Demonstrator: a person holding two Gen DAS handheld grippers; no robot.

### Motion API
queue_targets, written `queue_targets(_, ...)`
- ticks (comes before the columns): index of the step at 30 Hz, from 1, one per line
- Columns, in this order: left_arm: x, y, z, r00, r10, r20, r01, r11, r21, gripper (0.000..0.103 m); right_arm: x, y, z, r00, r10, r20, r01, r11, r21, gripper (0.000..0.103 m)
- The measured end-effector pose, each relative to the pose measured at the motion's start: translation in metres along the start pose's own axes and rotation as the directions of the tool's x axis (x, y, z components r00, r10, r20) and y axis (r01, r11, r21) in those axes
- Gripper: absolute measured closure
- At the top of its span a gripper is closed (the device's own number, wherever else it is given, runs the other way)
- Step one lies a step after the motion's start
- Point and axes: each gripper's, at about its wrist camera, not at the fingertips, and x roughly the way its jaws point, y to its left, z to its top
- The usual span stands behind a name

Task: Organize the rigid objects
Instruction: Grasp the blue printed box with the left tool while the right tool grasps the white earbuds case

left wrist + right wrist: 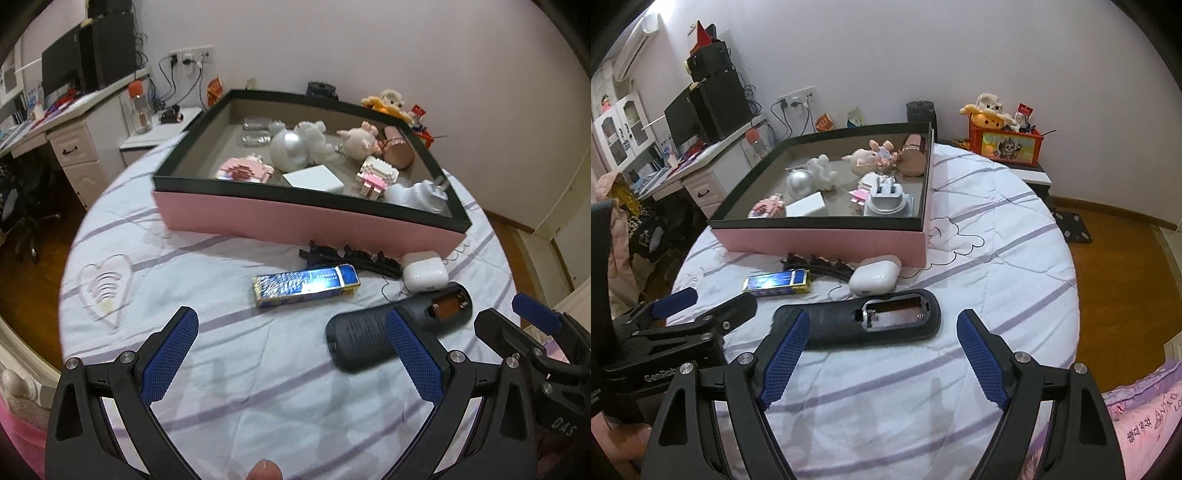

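Observation:
A pink box with a black rim [295,218] [820,238] sits on the bed and holds several small toys and a white charger [417,194]. In front of it lie a blue packet [306,286] [777,282], a black hair clip [351,258] [816,264], a white earbud case [424,271] [873,278] and a black remote with an uncovered battery bay [391,328] [857,321]. My left gripper [291,332] is open and empty, below the packet. My right gripper [882,334] is open and empty, just in front of the remote.
The bed has a white sheet with purple stripes [229,354] [997,258]. A desk with a monitor [74,66] stands at the left. A red toy box [1004,142] stands on a side table behind the bed. Wooden floor [1119,280] lies to the right.

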Motion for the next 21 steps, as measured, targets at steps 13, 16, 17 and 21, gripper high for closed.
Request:
queue_targets(13, 0.057, -0.006, 0.006, 0.998, 0.052, -0.041, -0.052, 0.999, -0.001, 0.000, 0.042, -0.014, 0.012, 0.999, 0.010, -0.051, -0.010, 1.000, 0.003, 0.020)
queue_targets(16, 0.058, -0.005, 0.004, 0.998, 0.063, -0.021, -0.063, 0.998, 0.009, 0.001, 0.050, -0.011, 0.016, 0.998, 0.021, -0.055, -0.022, 1.000, -0.013, 0.020)
queue_targets(17, 0.059, -0.003, 0.004, 0.998, 0.061, -0.018, -0.061, 0.998, 0.009, 0.001, 0.054, -0.010, 0.017, 0.998, 0.023, -0.058, -0.024, 1.000, -0.016, 0.020)
queue_targets(21, 0.057, 0.001, 0.004, 0.998, 0.070, -0.005, -0.070, 0.997, 0.023, 0.011, 0.067, -0.005, 0.020, 0.997, 0.038, -0.066, -0.039, 0.999, -0.018, 0.020)
